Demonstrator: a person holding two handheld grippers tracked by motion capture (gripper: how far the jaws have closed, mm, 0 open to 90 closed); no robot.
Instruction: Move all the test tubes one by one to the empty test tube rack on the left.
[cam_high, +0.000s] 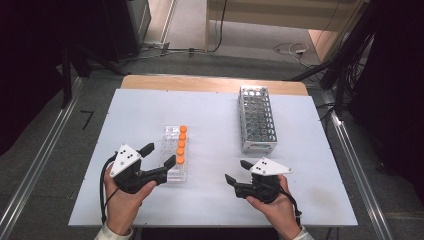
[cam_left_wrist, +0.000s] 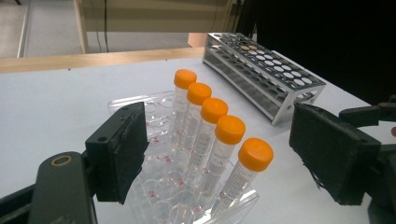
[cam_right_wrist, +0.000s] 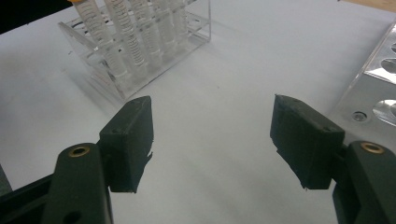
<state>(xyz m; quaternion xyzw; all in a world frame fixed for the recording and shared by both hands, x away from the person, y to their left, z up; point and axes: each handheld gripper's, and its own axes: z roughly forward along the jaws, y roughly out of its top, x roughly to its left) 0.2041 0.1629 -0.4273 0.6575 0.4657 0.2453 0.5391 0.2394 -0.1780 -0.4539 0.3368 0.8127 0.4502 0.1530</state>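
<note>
- Tubes (cam_high: 181, 145) with orange caps, five of them, stand upright in a single row along the right side of a clear plastic rack (cam_high: 170, 150), which sits left of the middle of the white surface (cam_high: 135, 115).
- Left hand-held gripper (cam_high: 161, 154) sits at the near end of that rack, at about 7 o'clock from the row; its jaws are spread wide, one on either side of the rack's near end, and neither pad presses on a tube.
- From the left gripper view, the nearest tube (cam_left_wrist: 243, 172) leans between the two black pads, with a clear gap on both sides.
- Right hand-held gripper (cam_high: 235, 171) lies low over bare surface at about 4 o'clock from the tubes, well apart from them; its jaws are wide and nothing is between them.
- From the right gripper view, the clear rack (cam_right_wrist: 140, 56) is ahead at about 11 o'clock.
- Farther back, at about 1 o'clock from the tubes, a metal grid rack (cam_high: 256, 119) stands with its long side running away from the person.
</note>
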